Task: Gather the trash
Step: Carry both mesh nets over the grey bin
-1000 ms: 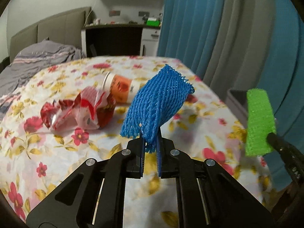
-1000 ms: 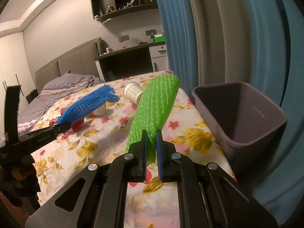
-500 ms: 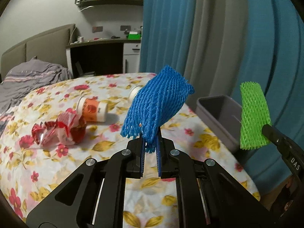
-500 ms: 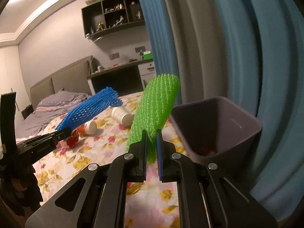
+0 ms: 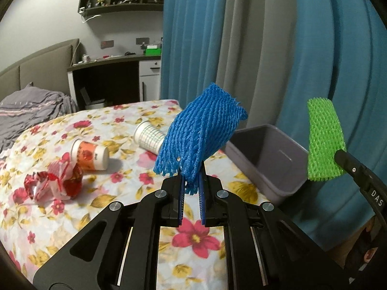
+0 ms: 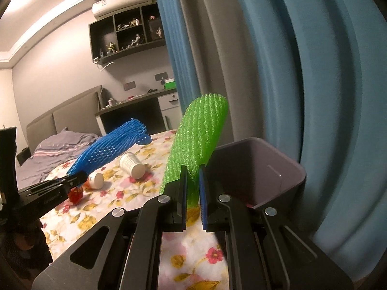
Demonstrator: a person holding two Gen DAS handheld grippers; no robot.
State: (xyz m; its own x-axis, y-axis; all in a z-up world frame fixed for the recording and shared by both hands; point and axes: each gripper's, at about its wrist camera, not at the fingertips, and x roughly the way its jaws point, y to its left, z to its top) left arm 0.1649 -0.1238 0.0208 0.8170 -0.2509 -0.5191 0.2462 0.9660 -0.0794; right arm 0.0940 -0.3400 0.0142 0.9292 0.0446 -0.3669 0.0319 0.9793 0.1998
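Observation:
My left gripper [image 5: 191, 181] is shut on a blue foam net sleeve [image 5: 203, 130], held up over the flowered bed. My right gripper [image 6: 192, 178] is shut on a green foam net sleeve [image 6: 198, 135], which stands up just left of the grey bin [image 6: 263, 169]. In the left wrist view the green sleeve [image 5: 324, 142] hangs at the right, beyond the bin [image 5: 266, 159]. On the bed lie a ribbed white paper cup [image 5: 148, 137], an orange printed cup [image 5: 90, 154] and a crumpled red and white wrapper [image 5: 54, 183].
The bin stands beside the bed's right edge, against blue and grey curtains [image 5: 241, 48]. A grey blanket [image 5: 31, 111] lies by the headboard at the far left. A desk [image 5: 108, 72] and wall shelves stand behind the bed.
Both grippers have risen and swung right toward the bin, each still holding its sleeve. The bin now shows in the left wrist view, and the cups and wrapper have slid left.

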